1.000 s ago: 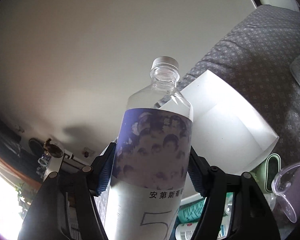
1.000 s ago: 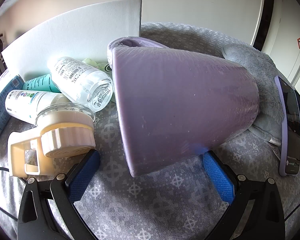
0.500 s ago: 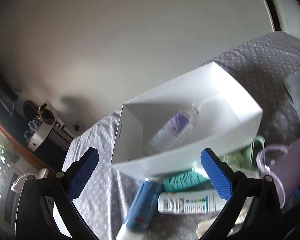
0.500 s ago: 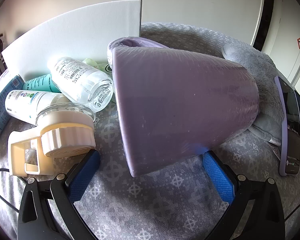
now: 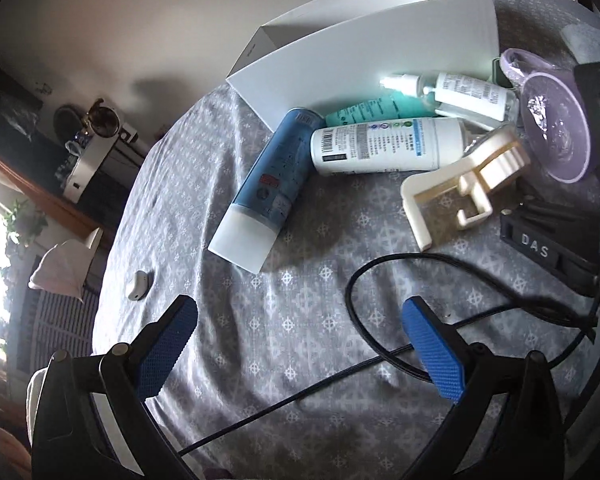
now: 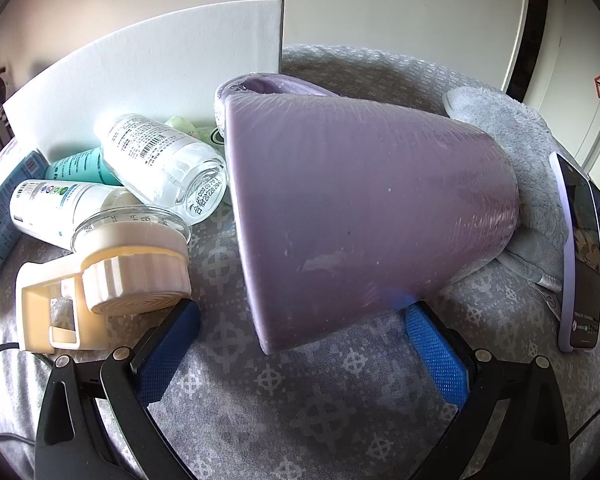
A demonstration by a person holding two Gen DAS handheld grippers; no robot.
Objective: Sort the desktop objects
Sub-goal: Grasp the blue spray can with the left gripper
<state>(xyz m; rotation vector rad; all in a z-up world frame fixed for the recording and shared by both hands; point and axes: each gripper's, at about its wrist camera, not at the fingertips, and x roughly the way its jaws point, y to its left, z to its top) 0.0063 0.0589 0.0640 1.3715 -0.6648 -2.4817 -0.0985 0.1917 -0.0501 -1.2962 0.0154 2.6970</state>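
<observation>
Grey patterned cloth (image 5: pixel 284 344), covering the table, with sorting items clustered against the outer wall of a white cardboard box (image 5: pixel 364 48). Left gripper (image 5: pixel 300 344): jaws spread wide, nothing between the blue pads, poised over bare cloth and a looping black cable (image 5: pixel 364 320). Right gripper (image 6: pixel 300 340): jaws apart, set to either side of the near end of a purple cup (image 6: pixel 364 216) lying on its side; whether the pads press on it cannot be told, since the cup hides the pad tips. Blue tube (image 5: pixel 266 188) with white cap, lying flat, its far end at the box wall. White bottle (image 5: pixel 384 146) with printed label, lying flat, just beside the blue tube. Teal tube (image 5: pixel 372 110), lying between the white bottle and the box. Clear spray bottle (image 5: pixel 460 94), lying atop the pile, its base facing the right wrist camera. Cream plastic tape dispenser (image 6: pixel 100 280), just left of the right gripper's left pad. Small white item (image 5: pixel 138 285), alone on the cloth, well apart from the pile. Grey fleece cloth (image 6: pixel 512 128) behind the cup. Phone (image 6: pixel 580 256) in a lilac case, at the right edge of the right wrist view.
</observation>
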